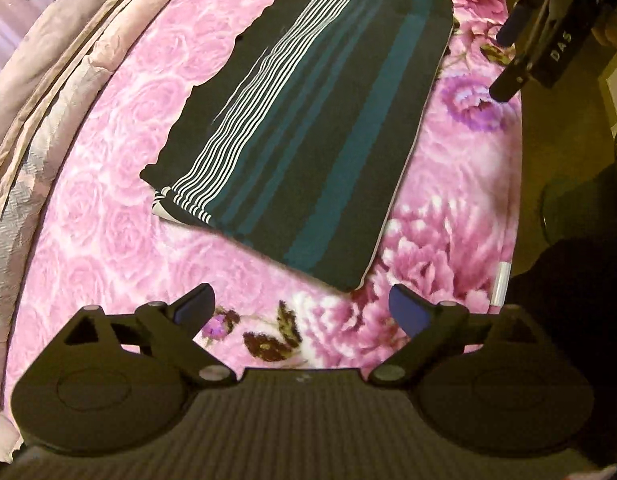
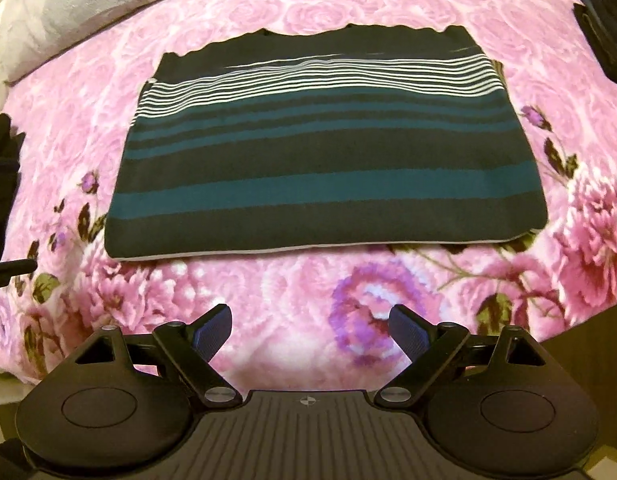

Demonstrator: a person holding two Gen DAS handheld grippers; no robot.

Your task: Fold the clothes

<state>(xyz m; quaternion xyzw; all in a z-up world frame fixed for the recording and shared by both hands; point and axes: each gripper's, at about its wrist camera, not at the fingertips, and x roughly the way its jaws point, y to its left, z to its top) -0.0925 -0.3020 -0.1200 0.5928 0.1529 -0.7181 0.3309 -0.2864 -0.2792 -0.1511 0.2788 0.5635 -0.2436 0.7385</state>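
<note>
A folded garment [image 1: 304, 128], black with teal bands and thin white stripes, lies flat as a rectangle on the pink floral blanket [image 1: 108, 208]. My left gripper [image 1: 302, 306] hovers open just short of its near corner, with nothing between the fingers. In the right wrist view the same garment [image 2: 324, 160] lies broadside ahead, and my right gripper [image 2: 310, 324] is open above bare blanket [image 2: 268, 288], a little short of the folded edge. The right gripper [image 1: 508, 64] also shows at the left view's top right, beside the garment's far corner.
A pale lilac quilt [image 1: 36, 92] is bunched along the bed's far side. The bed edge and brown floor [image 1: 564, 152] lie to the right in the left wrist view. Dark objects [image 2: 612, 36] sit at the right wrist view's upper right and left edges.
</note>
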